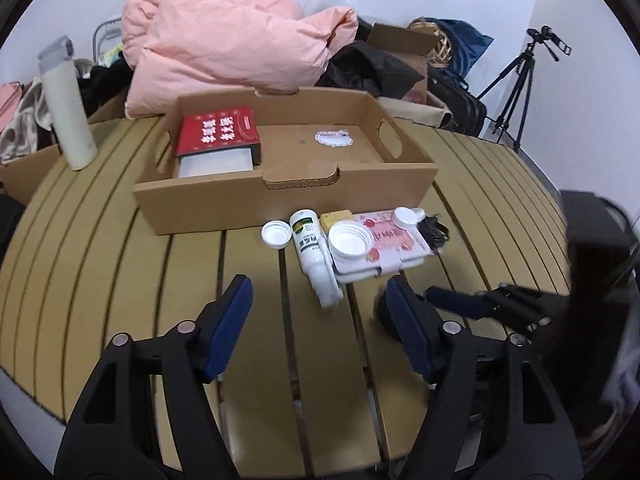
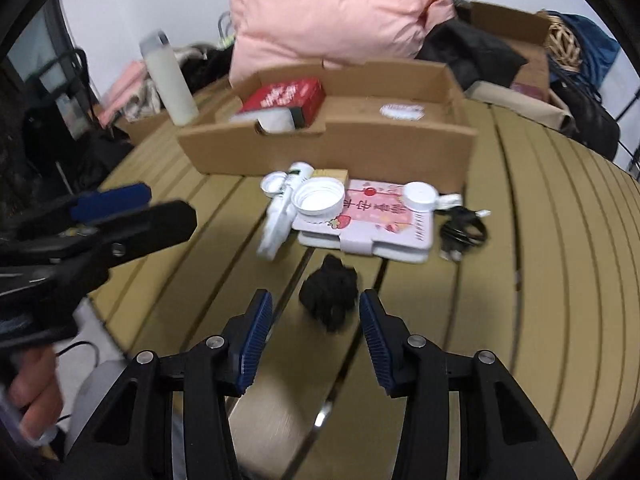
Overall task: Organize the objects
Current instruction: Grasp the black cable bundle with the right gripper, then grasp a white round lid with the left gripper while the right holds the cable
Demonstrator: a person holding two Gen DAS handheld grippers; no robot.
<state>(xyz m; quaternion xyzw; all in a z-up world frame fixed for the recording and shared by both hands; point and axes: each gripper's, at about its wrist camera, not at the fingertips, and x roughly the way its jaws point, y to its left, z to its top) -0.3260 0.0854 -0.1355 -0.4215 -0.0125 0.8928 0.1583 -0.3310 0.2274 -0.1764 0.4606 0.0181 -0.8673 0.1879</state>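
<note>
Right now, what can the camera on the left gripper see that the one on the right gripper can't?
Only the left wrist view shows the tripod standing by the wall.

Only the right wrist view shows the whole black scrunchie lying just ahead of the open right gripper, and a hand on the left gripper's handle.

Both show the cardboard tray holding the red box, the lying white bottle and the pink case.

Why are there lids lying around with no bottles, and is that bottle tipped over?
Yes, the white bottle lies on its side on the slatted table. Two white lids sit upside down: a small one beside it and a bigger one on the pink case. The cardboard tray holds only a red box.
</note>
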